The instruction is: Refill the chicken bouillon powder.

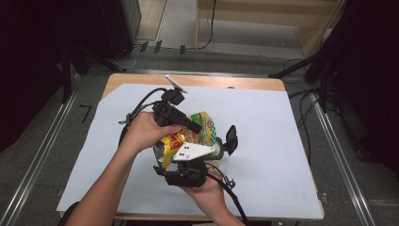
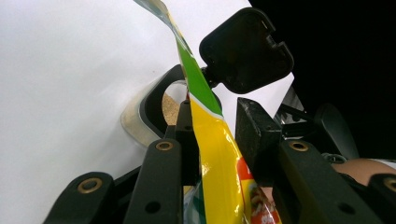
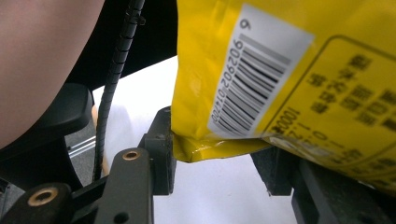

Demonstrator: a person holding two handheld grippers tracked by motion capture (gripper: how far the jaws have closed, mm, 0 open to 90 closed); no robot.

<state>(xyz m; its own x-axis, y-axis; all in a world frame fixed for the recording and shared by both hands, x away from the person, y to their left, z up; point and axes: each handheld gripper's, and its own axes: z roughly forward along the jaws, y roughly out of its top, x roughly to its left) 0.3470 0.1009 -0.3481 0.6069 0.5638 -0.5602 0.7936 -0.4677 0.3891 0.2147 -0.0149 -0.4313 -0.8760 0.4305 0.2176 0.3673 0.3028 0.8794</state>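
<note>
While both hands hold level over the sheet, here's the rundown:

Bag: yellow-green snack bag (image 1: 188, 136) is up off the table, mid-sheet, caught between the two grippers; barcode label (image 3: 254, 70) faces the right gripper view.

Left gripper: L gripper (image 1: 188, 125) comes in from upper left in the high view, hand wrapped on its body. In the left gripper view the bag's upper edge runs up between the jaws, lying against the left-hand pad, w/ a gap to the other pad. Jaws partly apart; can't tell if they really pinch.

Right gripper: R gripper (image 1: 188, 162) sits below the bag, nearer the person, grey plate on top. In the right gripper view the bag's bottom corner sits between the jaws, touching the left one; far jaw hidden behind the bag. Looks clamped on that end.

Container: clear container (image 2: 154, 112) w/ brownish grains inside stands on the sheet just past the bag, its black flip lid (image 2: 245, 49) swung up open.

Surface: white sheet (image 1: 282, 141) over a wooden table (image 1: 263, 84).
</note>
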